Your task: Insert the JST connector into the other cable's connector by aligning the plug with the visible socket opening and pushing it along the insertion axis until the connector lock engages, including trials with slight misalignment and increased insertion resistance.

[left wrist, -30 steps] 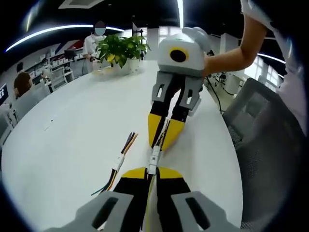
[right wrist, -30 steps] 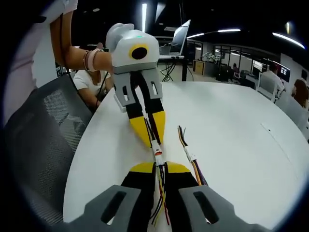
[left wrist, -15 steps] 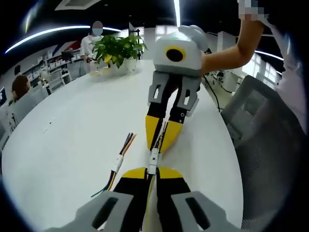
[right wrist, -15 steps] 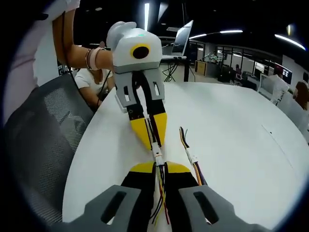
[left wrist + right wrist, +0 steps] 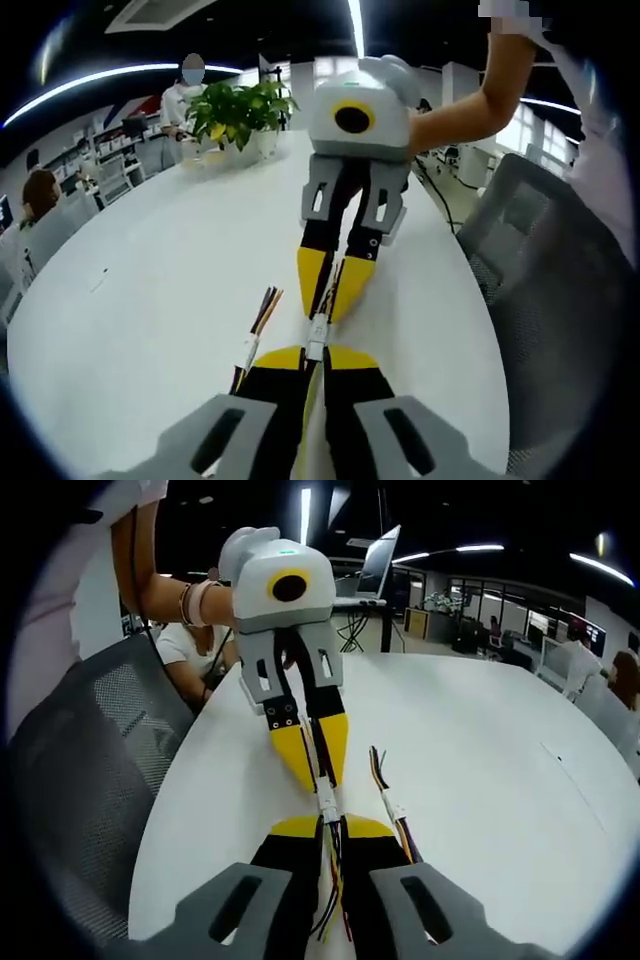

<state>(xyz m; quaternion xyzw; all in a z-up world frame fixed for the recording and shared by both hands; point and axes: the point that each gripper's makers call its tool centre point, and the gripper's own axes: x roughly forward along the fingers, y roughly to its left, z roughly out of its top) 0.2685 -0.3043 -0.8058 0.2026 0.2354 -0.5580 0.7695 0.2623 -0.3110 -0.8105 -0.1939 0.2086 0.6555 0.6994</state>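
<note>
Two white JST connectors meet end to end between the two gripper tips, seen as a small white block [image 5: 317, 334] in the left gripper view and again [image 5: 327, 804] in the right gripper view. My left gripper [image 5: 313, 353] is shut on one cable just behind its connector. The right gripper [image 5: 328, 308] faces it from above, shut on the other cable. In the right gripper view, coloured wires [image 5: 332, 880] run back between the jaws of my right gripper [image 5: 330, 826], with the left gripper [image 5: 318, 780] opposite. I cannot tell whether the lock is engaged.
A spare cable with a white connector [image 5: 254, 335] [image 5: 392, 805] lies on the white round table [image 5: 150, 270] [image 5: 490, 750] beside the grippers. A potted plant [image 5: 238, 105] stands at the far edge. A grey mesh chair [image 5: 545, 270] [image 5: 80, 760] is close by. People sit in the background.
Both views have shifted a little with the hands. The grippers stay shut on their cables, and the connectors remain together between the tips.
</note>
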